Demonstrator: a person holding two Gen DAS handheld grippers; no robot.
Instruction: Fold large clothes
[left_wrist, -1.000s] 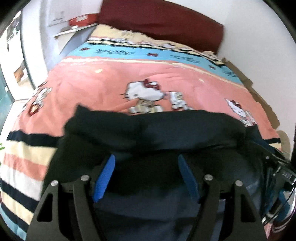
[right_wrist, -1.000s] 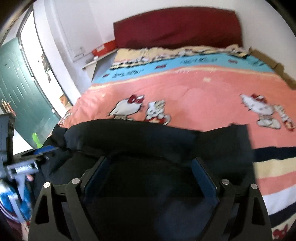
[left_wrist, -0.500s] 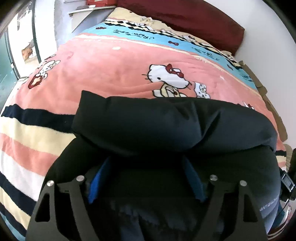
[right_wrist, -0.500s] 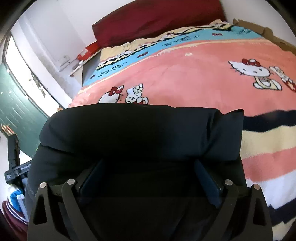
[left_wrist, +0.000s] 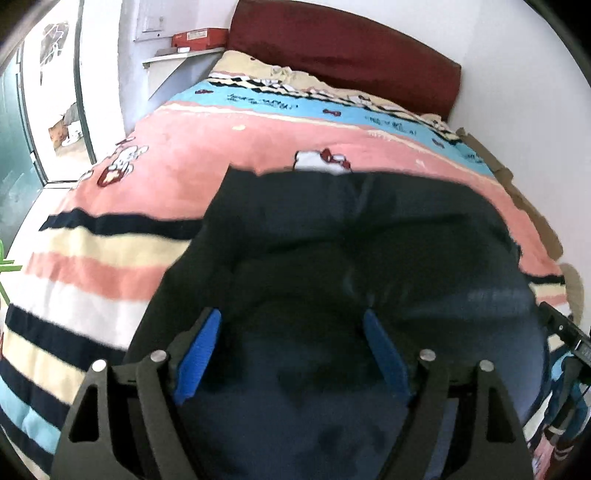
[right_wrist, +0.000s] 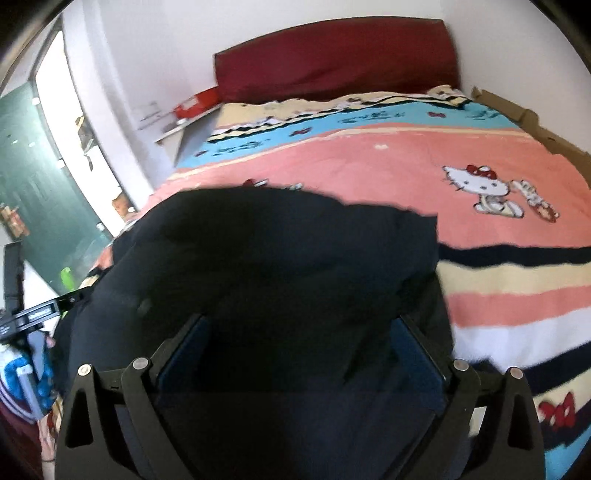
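A large dark navy garment (left_wrist: 369, 240) lies folded in a bulky heap on the near half of the pink cartoon-cat blanket (left_wrist: 221, 155). My left gripper (left_wrist: 291, 315) hovers over its near part with the blue pads (left_wrist: 199, 350) spread wide; cloth lies between and under them, and neither pad presses it. In the right wrist view the same garment (right_wrist: 277, 251) fills the middle of the blanket (right_wrist: 369, 166). My right gripper (right_wrist: 301, 319) is over it, jaws opening, with dark cloth between the pads (right_wrist: 421, 350) but not pinched.
A maroon headboard (right_wrist: 332, 59) stands at the far end, with a red box (left_wrist: 199, 37) on a shelf to its left. A green door (right_wrist: 33, 177) is at the left. Cardboard (right_wrist: 517, 114) lines the bed's right side. The other gripper's body (right_wrist: 33, 314) shows at the left.
The jaws of both grippers stand wider apart. The rolled fold seen close up half a second ago now lies flatter and farther away, and both views have drawn back from it.
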